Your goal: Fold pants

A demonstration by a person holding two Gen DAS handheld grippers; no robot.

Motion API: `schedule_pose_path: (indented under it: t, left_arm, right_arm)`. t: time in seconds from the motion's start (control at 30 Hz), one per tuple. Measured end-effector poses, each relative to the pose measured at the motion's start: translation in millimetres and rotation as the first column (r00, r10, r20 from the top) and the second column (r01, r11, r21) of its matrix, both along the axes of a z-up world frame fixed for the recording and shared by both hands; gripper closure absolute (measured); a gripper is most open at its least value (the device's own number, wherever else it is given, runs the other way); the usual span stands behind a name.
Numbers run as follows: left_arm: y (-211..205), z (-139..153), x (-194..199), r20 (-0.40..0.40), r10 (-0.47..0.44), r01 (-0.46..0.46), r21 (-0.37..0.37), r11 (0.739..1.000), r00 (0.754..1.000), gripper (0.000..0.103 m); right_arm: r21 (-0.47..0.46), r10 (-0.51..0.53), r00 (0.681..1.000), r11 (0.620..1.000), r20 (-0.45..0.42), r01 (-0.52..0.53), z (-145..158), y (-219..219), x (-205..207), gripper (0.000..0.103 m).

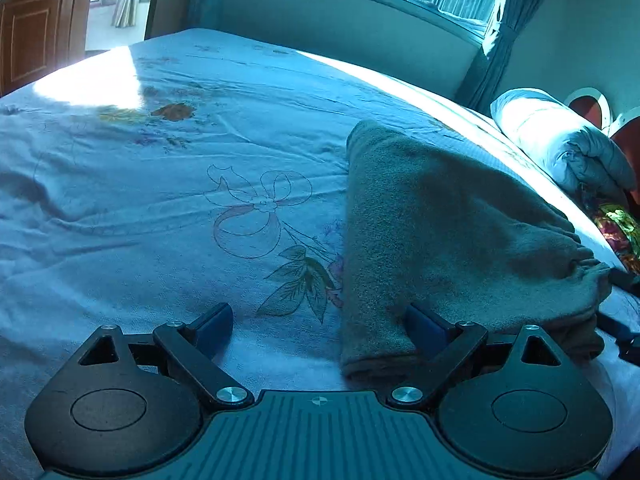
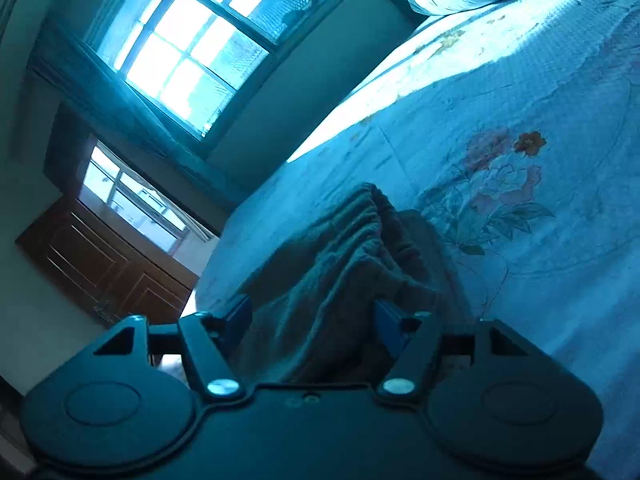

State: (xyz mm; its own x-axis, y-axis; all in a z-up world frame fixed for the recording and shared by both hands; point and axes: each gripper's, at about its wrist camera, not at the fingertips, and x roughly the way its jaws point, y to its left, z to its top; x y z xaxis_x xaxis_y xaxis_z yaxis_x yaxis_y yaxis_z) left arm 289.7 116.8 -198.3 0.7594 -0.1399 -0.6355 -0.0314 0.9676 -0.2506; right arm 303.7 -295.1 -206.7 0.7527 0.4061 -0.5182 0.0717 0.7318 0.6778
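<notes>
One pair of grey pants (image 1: 448, 232) lies folded on the flowered bedsheet (image 1: 160, 208), ahead and right of the left gripper (image 1: 320, 328), whose jaws stand wide, one finger over the cloth's near corner. The right gripper (image 2: 312, 328), also spread wide, straddles the gathered waistband (image 2: 372, 216). One rolled pillow (image 1: 560, 136) lies beyond.

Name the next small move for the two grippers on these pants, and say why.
Probably close the right gripper on the gathered waistband. Its jaws stand open with the bunched elastic edge of the pants between them, nothing gripped yet. The left gripper is open too, one finger at the folded edge near it, so it could then pinch there.
</notes>
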Motion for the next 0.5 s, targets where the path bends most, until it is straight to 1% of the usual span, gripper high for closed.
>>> schedule_pose_path:
  t: [0.03,0.07,0.1,0.17,0.27,0.3,0.33,0.4,0.43,0.47,0.5]
  left_arm:
    - [2,1,1,-0.003,-0.004,0.004,0.001,1.000,1.000,0.008]
    - [-1,5,3,-0.008,-0.005,0.005,-0.010,1.000,1.000,0.008]
    - [2,11,2,0.009,0.002,-0.002,-0.025,1.000,1.000,0.008]
    - [3,24,2,0.069,0.006,-0.002,-0.050,0.999,0.998,0.008]
    - [7,30,19,0.063,-0.031,0.038,-0.114,0.993,0.998,0.008]
    - [7,30,25,0.059,-0.044,0.051,-0.125,0.991,0.997,0.008]
    - [6,29,32,0.051,-0.059,0.065,-0.133,0.989,0.997,0.008]
    - [4,26,47,0.023,-0.079,0.082,-0.160,0.984,0.997,0.008]
    - [5,23,53,0.016,-0.082,0.083,-0.186,0.979,0.997,0.008]
    - [7,18,61,0.000,-0.092,0.090,-0.230,0.969,0.996,0.008]
    - [7,14,67,-0.014,-0.105,0.098,-0.255,0.962,0.994,0.008]
  right_arm:
    - [0.015,-0.009,1.000,1.000,0.017,0.008,-4,-4,-4,0.049]
    - [0.037,-0.020,0.999,0.999,0.045,0.018,1,-9,-11,0.051]
    - [0.054,-0.042,0.996,0.998,0.075,0.038,7,-16,-19,0.049]
    - [0.072,-0.065,0.989,0.996,0.133,0.056,18,-26,-29,0.048]
    - [0.084,-0.065,0.985,0.995,0.159,0.053,27,-40,-28,0.046]
    - [0.091,-0.069,0.985,0.994,0.157,0.056,27,-43,-24,0.043]
    - [0.090,-0.065,0.987,0.995,0.146,0.052,27,-46,-17,0.038]
    - [0.072,-0.030,0.991,0.997,0.132,0.021,26,-47,-4,0.036]
    - [0.055,-0.011,0.993,0.998,0.116,0.005,24,-46,2,0.034]
    - [0.048,0.001,0.995,0.999,0.102,-0.006,21,-45,9,0.033]
    - [0.053,0.014,0.997,0.998,0.076,-0.018,16,-46,18,0.033]
